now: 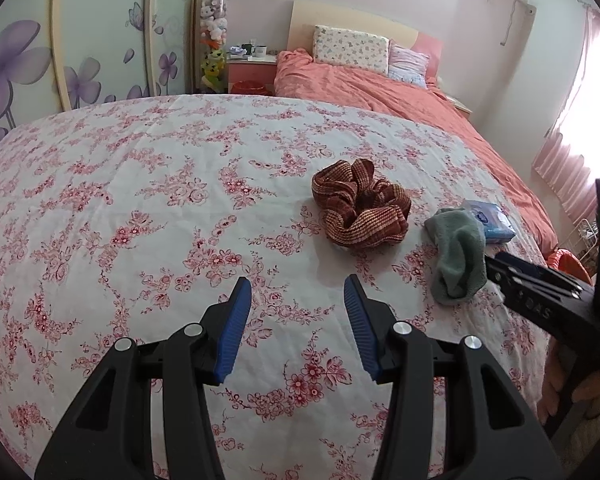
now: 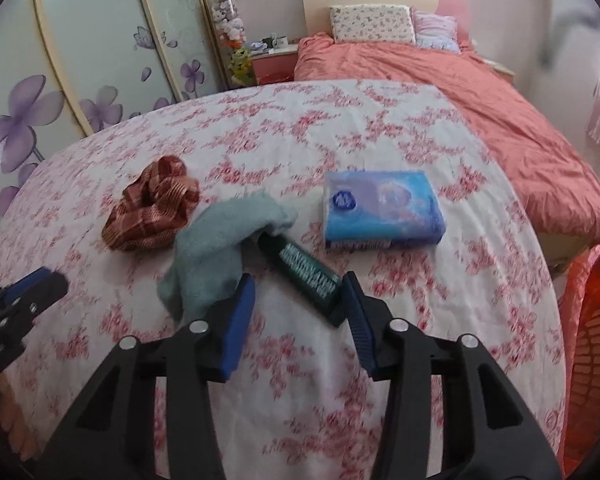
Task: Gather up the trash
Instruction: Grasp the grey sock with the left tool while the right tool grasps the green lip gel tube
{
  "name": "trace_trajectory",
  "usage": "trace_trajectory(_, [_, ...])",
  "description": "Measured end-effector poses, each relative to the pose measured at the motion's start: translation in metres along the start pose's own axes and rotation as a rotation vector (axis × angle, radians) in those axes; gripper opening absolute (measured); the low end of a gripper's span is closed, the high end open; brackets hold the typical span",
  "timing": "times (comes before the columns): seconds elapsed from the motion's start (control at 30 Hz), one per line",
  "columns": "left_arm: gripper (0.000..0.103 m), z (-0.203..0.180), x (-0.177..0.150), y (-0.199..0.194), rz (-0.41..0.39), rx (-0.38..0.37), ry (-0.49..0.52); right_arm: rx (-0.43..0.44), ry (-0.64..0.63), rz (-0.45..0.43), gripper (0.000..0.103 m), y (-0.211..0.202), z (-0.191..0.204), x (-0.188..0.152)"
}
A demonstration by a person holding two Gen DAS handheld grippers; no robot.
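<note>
From the right wrist view I read the flowered cloth (image 2: 300,360) left to right. At ten o'clock from my right gripper (image 2: 298,300) sits a crumpled brown plaid rag (image 2: 150,210): soft, light, best pinched at a raised fold. Next, at eleven, a teal towel (image 2: 216,248), limp and floppy; it drapes over the far end of a dark green packet (image 2: 306,276). That packet looks small, stiff and light, probably slick, so I would take it across its narrow sides at the near end. The right jaws stand apart, and the packet's near end lies just ahead between the tips, unpinched. At one o'clock lies a blue tissue pack (image 2: 382,210), squashy. An orange basket (image 2: 592,340) waits at three o'clock. My left gripper (image 1: 298,300) is open and empty.
</note>
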State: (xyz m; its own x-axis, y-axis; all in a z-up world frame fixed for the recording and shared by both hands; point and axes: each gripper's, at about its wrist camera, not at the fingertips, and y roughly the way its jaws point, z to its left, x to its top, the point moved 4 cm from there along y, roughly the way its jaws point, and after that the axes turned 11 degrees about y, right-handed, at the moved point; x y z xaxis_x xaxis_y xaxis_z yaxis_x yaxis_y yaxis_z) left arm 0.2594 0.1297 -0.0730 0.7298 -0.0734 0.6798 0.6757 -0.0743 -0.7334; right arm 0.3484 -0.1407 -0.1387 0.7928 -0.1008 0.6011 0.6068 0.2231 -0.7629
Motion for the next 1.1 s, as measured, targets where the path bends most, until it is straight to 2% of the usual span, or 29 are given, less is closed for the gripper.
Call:
trace_trajectory(0.23, [0.049,0.003,0.0,0.001,0.006,-0.002,-0.009,0.0,-0.011,0.027,0.045,0.01,-0.002,0.004])
trace_trajectory(0.33, [0.049,0.002,0.001,0.001,0.005,-0.003,-0.01,0.044,-0.032,0.055,0.039,0.005,0.003,-0.003])
trace_trajectory(0.57, [0.049,-0.005,0.003,0.001,0.005,-0.004,0.002,0.001,-0.032,0.025,0.039,0.013,0.011,0.003])
trace_trajectory(0.63, [0.049,-0.008,0.004,0.001,0.005,-0.007,0.003,-0.026,-0.06,0.012,0.033,0.015,0.015,0.003])
trace_trajectory(0.67, [0.049,-0.009,0.004,0.001,0.005,-0.008,0.004,-0.038,-0.071,0.007,0.027,0.016,0.016,0.002])
trace_trajectory(0.73, [0.049,-0.013,0.006,0.002,0.005,-0.014,0.006,-0.039,-0.079,0.006,0.023,0.016,0.016,0.002])
trace_trajectory(0.93, [0.049,-0.03,0.011,0.003,0.001,-0.038,0.024,-0.041,-0.084,0.006,0.02,0.005,0.009,-0.006])
trace_trajectory(1.1, [0.049,-0.059,0.022,0.008,-0.004,-0.093,0.056,-0.024,-0.005,-0.006,0.02,-0.017,-0.019,-0.016])
